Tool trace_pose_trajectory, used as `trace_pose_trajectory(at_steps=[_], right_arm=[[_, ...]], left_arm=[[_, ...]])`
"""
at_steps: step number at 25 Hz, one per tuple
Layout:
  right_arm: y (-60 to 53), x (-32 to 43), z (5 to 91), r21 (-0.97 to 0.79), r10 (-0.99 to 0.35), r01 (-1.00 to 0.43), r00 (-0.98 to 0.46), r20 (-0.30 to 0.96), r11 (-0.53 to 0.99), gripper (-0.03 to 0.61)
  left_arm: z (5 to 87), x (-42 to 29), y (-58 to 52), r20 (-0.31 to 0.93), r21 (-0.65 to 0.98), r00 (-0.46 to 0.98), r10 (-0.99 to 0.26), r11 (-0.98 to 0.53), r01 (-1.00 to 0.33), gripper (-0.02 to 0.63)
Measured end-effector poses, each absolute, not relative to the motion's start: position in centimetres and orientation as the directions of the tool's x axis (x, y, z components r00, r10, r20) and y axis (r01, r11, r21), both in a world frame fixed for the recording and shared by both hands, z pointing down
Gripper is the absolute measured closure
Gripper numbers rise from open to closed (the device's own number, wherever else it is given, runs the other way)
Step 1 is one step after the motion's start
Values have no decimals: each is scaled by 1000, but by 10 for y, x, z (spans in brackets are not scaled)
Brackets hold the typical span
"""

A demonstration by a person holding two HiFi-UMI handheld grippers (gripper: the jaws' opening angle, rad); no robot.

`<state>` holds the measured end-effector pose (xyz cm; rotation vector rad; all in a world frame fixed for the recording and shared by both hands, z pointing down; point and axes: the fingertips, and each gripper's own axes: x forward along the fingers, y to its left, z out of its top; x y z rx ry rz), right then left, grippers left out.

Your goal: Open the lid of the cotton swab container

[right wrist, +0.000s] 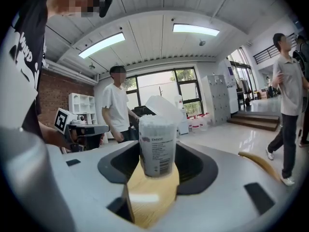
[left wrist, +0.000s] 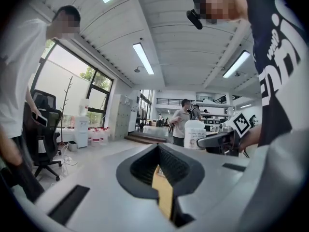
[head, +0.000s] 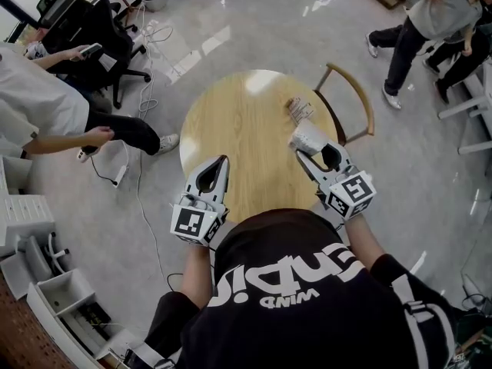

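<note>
Cotton swab container (right wrist: 157,139) gripped upright in right gripper (right wrist: 157,159) fingers, over right edge of surface (head: 246,121). Lid (right wrist: 161,105) apparently tipped up. Left gripper (left wrist: 159,153) fingers closed, empty. Probably light, thin, slick plastic: hold low, gently.

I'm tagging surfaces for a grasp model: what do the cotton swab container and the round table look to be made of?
Cotton swab container: likely clear plastic, glossy; white swabs show through behind a printed label. Table: wood or wood veneer, satin; pale grain and a soft light reflection.
</note>
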<state>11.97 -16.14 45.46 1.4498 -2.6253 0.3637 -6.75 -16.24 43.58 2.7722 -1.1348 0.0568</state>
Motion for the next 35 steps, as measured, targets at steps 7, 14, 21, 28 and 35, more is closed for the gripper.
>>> trace_pose_trajectory(at_steps=[7,14,21,28,35], right_arm=[[-159,120,460,-147,-822,-851,-525,221,504,354],[-159,119,457,-142,-825,-853,-523,214,503,356],[-159,117,453,-121,-835,-858,-513,200,499,356],[-158,117,453,-121,-830,-856,-517,206,503,356],[-160,114,453,-119,-825,-851,-525,210,511,357]], left_arm=[[440,-67,-159,89,121,714,-694,-704,-699,604],[438,-66,-158,90,122,708,-700,-698,-706,604],[438,-69,-155,88,123,706,-702,-696,-707,604],[440,-66,-152,101,132,711,-696,-699,-703,604],[442,-62,-151,106,140,721,-684,-708,-692,604]])
